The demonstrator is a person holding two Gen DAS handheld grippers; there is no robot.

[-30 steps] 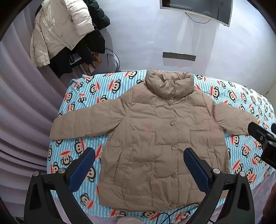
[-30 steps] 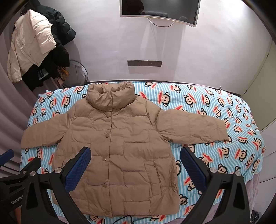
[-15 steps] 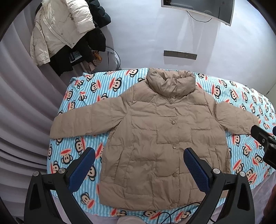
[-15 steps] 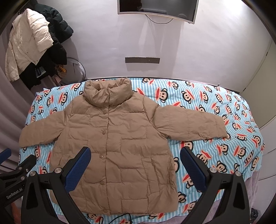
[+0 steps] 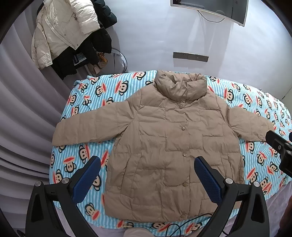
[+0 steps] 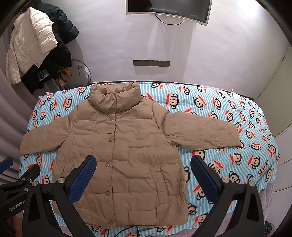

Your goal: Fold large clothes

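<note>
A tan puffer jacket point(image 5: 169, 145) point(image 6: 124, 155) lies flat and buttoned on the bed, collar toward the wall, both sleeves spread out sideways. My left gripper point(image 5: 147, 175) hovers open above the jacket's lower left half, nothing between its blue pads. My right gripper point(image 6: 143, 175) hovers open above the jacket's lower right half and hem edge, also holding nothing. Part of the right gripper's black body point(image 5: 279, 147) shows at the right edge of the left wrist view; the left gripper's body point(image 6: 18, 180) shows at the lower left of the right wrist view.
The bed carries a blue striped monkey-print sheet point(image 5: 82, 160) point(image 6: 237, 109). Coats hang on a rack point(image 5: 65, 34) point(image 6: 36, 45) at the back left beside grey curtains point(image 5: 23, 127). A wall screen point(image 6: 167, 9) and switch panel point(image 6: 151, 63) are behind. A black cable point(image 5: 175, 227) lies at the bed's near edge.
Both grippers have risen or drawn back slightly, so the jacket sits a little lower in each view. The jacket itself has not moved and both grippers stay open.
</note>
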